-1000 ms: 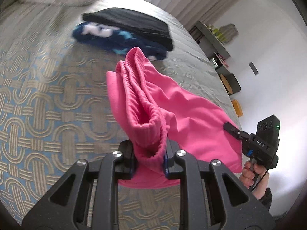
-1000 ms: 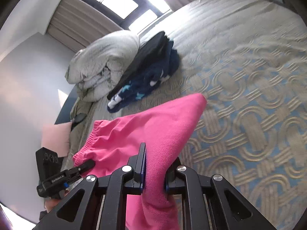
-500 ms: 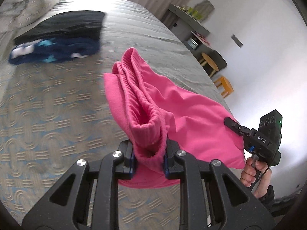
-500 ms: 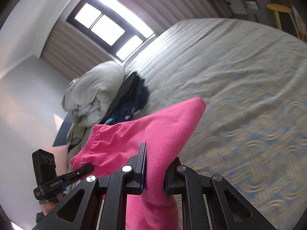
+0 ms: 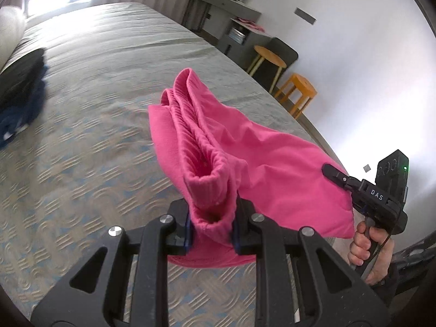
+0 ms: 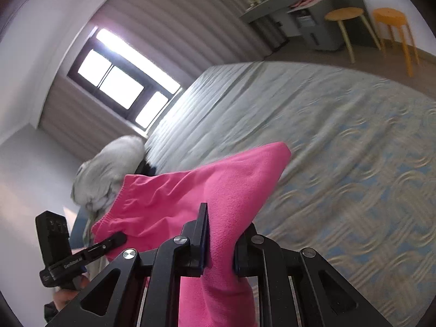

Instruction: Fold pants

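Observation:
The folded pink pants [image 5: 245, 147] hang in the air above the patterned bedspread [image 5: 81, 163], held between both grippers. My left gripper [image 5: 211, 229] is shut on the bunched ribbed waistband end. My right gripper [image 6: 219, 248] is shut on the other end of the pink pants [image 6: 218, 190]. In the left wrist view the right gripper [image 5: 331, 171] pinches the cloth at the right, with a hand [image 5: 368, 248] on its handle. The left gripper [image 6: 120, 238] shows at lower left of the right wrist view, clamped on the waistband.
A dark folded garment pile [image 5: 19, 87] lies at the far left of the bed. A grey bundled duvet [image 6: 109, 171] sits near the window. A wooden stool [image 5: 268, 60], an orange stool [image 5: 299, 90] and a grey desk [image 5: 226, 13] stand beyond the bed's right edge.
Both grippers have carried the pink pants sideways across the bed toward its right edge; the dark garment pile slid to the left of view and the stools came into sight. Both grips are unchanged.

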`<state>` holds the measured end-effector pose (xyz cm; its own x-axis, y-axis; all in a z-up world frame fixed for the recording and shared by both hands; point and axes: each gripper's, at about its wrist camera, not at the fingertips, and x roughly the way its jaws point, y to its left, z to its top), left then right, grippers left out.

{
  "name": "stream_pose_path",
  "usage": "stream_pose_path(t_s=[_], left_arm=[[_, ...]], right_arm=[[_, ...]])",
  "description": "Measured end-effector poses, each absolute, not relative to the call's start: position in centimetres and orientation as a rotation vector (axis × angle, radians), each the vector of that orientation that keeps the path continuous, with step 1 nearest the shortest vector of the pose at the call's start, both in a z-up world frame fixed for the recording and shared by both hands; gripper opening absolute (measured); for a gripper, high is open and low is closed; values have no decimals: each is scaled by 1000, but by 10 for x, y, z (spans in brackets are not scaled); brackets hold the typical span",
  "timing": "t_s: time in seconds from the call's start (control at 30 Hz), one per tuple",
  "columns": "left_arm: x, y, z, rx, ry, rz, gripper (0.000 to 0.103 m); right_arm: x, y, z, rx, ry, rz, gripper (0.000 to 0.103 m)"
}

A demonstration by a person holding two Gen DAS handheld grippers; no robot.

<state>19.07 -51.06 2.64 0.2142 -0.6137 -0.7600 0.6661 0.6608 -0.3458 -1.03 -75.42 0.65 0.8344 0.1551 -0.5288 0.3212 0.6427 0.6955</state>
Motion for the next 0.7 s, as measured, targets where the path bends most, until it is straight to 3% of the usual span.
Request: stream_pose_path(t_s=[0.4, 0.7], left_arm=[[172, -630, -21, 190, 1000, -924, 24], [173, -641, -56, 211, 944, -919, 25]], right_arm=[[-62, -837, -34, 912, 541, -249, 13], [-89, -854, -71, 907, 577, -318, 13]])
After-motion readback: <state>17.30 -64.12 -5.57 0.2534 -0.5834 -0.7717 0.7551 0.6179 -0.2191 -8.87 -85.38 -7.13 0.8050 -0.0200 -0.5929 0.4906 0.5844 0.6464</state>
